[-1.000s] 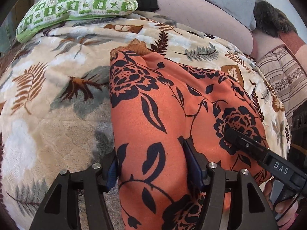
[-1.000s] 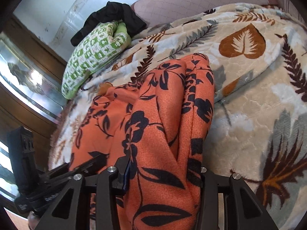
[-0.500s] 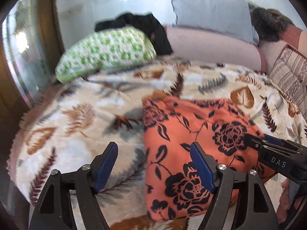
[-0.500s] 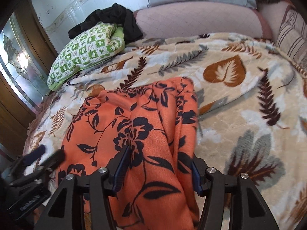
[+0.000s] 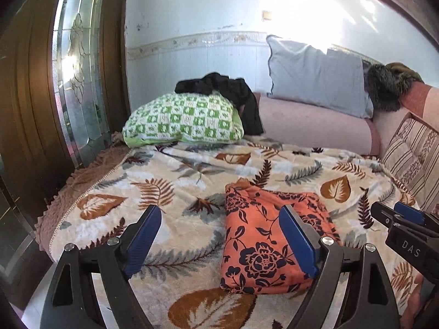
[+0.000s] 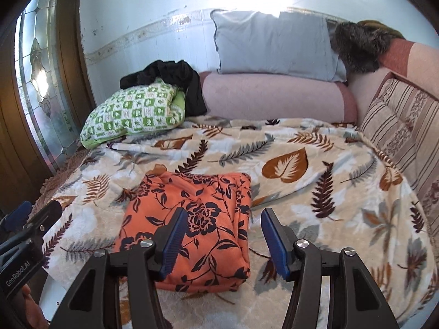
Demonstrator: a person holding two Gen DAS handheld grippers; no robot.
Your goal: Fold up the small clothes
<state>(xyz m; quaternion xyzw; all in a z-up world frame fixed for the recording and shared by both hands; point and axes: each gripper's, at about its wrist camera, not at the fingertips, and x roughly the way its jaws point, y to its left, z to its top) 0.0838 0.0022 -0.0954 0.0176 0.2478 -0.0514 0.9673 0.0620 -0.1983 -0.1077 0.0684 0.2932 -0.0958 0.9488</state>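
Sunlight falls on a pale wall behind a bed (image 5: 192, 181) covered with a leaf-print blanket (image 6: 315, 205).

One orange cloth with dark flowers (image 5: 255, 244) lies on the blanket near the front edge of the bed. It is folded into a neat, thick rectangle. It looks done. No other small clothes wait on the blanket. A black garment (image 5: 233, 96) is heaped on the green checked pillow (image 5: 183, 120) at the back, but I cannot tell if it needs folding too. So the folding of this piece seems finished, and what is left may be only to move it or fetch another one.

The left gripper (image 5: 219, 235) hangs above the bed with its jaws opening wide. Nothing is between them; the orange cloth only shows behind one blue pad. The right gripper (image 6: 223, 235) is also above the bed, jaws apart and holding nothing. The cloth lies under it, not touched.

Counting: one folded orange cloth, one black garment, one green checked pillow, one grey pillow (image 6: 274, 46) standing against the wall, one long pink bolster (image 6: 274, 98), one striped cushion (image 6: 397, 131) at the side, one furry dark thing (image 6: 359, 46) in the corner, and two grippers.
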